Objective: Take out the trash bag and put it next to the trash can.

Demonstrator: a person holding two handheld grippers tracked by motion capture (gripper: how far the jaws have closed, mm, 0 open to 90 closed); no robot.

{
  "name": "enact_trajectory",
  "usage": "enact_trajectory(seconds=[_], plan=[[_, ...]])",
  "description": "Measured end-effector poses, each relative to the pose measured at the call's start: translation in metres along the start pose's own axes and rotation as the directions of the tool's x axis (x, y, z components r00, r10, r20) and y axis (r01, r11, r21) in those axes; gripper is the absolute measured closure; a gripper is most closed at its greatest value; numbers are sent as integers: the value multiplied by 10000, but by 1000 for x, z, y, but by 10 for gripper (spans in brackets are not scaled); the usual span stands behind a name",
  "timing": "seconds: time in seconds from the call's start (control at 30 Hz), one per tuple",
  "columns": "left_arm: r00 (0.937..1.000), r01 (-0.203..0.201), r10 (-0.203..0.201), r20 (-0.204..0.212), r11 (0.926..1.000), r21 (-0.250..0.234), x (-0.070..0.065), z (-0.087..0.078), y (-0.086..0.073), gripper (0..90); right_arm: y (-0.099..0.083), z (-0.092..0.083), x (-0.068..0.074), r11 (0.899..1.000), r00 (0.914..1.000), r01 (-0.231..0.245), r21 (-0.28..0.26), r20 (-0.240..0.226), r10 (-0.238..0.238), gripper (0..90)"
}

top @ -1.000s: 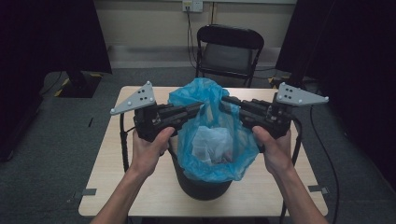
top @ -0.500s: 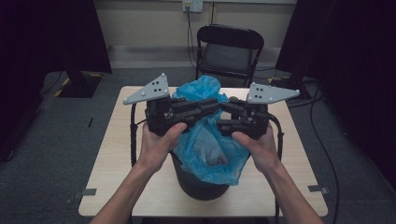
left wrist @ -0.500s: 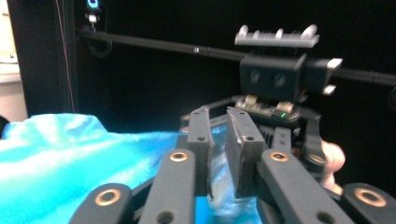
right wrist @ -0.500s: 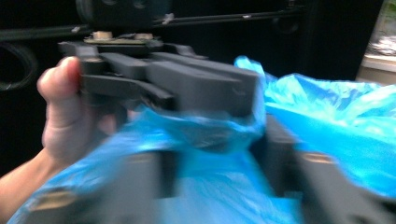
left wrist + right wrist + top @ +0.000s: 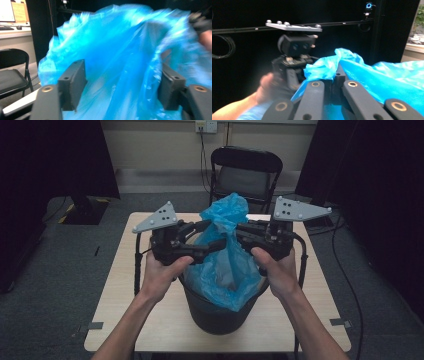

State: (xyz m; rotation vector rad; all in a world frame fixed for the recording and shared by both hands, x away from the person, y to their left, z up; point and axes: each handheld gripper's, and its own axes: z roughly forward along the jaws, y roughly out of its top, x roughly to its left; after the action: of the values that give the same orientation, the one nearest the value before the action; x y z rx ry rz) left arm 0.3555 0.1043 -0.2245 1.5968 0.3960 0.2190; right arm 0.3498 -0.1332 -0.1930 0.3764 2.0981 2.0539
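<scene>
1. Plainly, the table point(image 5: 125, 305) carries a black bin point(image 5: 220, 312) at its middle, lined with a blue plastic bag point(image 5: 227, 255); the bag's rim is off the bin's edge on most sides and gathered upward into a peak above the bin, so the job looks like closing or lifting out the liner, and roughly half of it seems done.
2. The right gripper point(image 5: 241, 233) has its jaws pressed together on a fold of the bag's upper edge, seen close in the right gripper view point(image 5: 334, 80); that side appears secured.
3. The left gripper point(image 5: 122, 82) has its jaws spread wide with the blue film between them, not yet pinched; clamping this side, then drawing the neck together or hoisting the bag, is what I judge remains.
4. No brand, label or legible writing appears on bag, bin or grippers.
</scene>
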Motion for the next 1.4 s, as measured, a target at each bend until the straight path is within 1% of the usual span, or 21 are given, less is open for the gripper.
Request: enact_trajectory(seconds=[0.07,0.1,0.17,0.27,0.33,0.37,0.4,0.43,0.5,0.53,0.63,0.8,0.83,0.87,0.9,0.97,1.0,1.07,1.2,1.37,1.4], plan=[[9985,-22,25,556,10000,-58,-1,2,1,662,1,0,1,10000,10000,70,60,48,-70,900],[9982,-131,133,579,9999,-24,-3,2,1,806,0,-1,1,9999,9999,42,94,104,-43,880],[9984,-206,204,523,9998,31,-4,1,2,889,-2,-5,-1,10000,9990,-66,69,443,63,724],[9996,-148,147,231,9999,42,-3,-3,4,897,-6,-16,-5,9996,9958,-298,-16,860,299,514],[9998,-55,56,196,10000,-35,1,-6,5,897,-9,-24,-6,9985,9891,-536,68,1374,522,393],[9998,-55,56,196,10000,-35,1,-6,5,898,-9,-24,-6,9985,9891,-536,68,1374,522,393],[9999,151,-151,-1,9994,-313,6,-12,7,898,-12,-33,-7,9978,9847,-632,173,1637,595,288],[9999,151,-151,-1,9994,-313,6,-12,7,898,-12,-33,-7,9978,9847,-632,173,1637,595,288],[9997,264,-264,7,9983,-516,9,-15,10,898,-17,-42,-12,9953,9884,-961,-109,1170,967,222],[9997,255,-254,34,9985,-476,10,-14,12,898,-17,-42,-12,9953,9884,-961,-109,1170,967,174],[9995,119,-108,313,9993,-344,4,-3,16,898,-21,-27,-14,9947,9912,-1008,193,877,987,148],[9953,178,-140,955,9991,-388,-2,6,20,897,-27,0,-16,9927,9935,-985,696,634,941,162],[9939,181,-133,1098,9989,-427,-4,7,22,897,-28,4,-16,9915,9935,-1005,821,613,956,221],[9939,181,-133,1098,9989,-427,-4,7,22,897,-29,7,-15,9917,9950,-911,906,499,869,341],[9933,164,-110,1150,9988,-459,-5,7,22,897,-29,7,-15,9917,9950,-911,906,499,869,341],[9941,41,0,1083,9993,-377,-6,5,22,895,-30,9,-17,9925,9972,-739,979,181,724,686],[9950,66,-27,1000,9993,-379,-5,3,21,883,-30,8,-18,9927,9973,-732,963,61,730,763],[9988,161,-141,475,9989,-437,-5,0,19,705,-28,6,-18,9933,9978,-644,956,191,628,877],[9996,251,-257,-125,9986,-456,-1,-11,13,371,-24,0,-19,9945,9953,-532,907,855,455,899],[9986,500,-515,-106,9922,-1142,2,-28,10,188,-16,-15,-28,9961,9799,-621,622,1935,490,900],[9992,386,-395,-50,9921,-1190,1,-29,11,159,-15,-16,-29,9961,9767,-544,692,2110,387,900]])
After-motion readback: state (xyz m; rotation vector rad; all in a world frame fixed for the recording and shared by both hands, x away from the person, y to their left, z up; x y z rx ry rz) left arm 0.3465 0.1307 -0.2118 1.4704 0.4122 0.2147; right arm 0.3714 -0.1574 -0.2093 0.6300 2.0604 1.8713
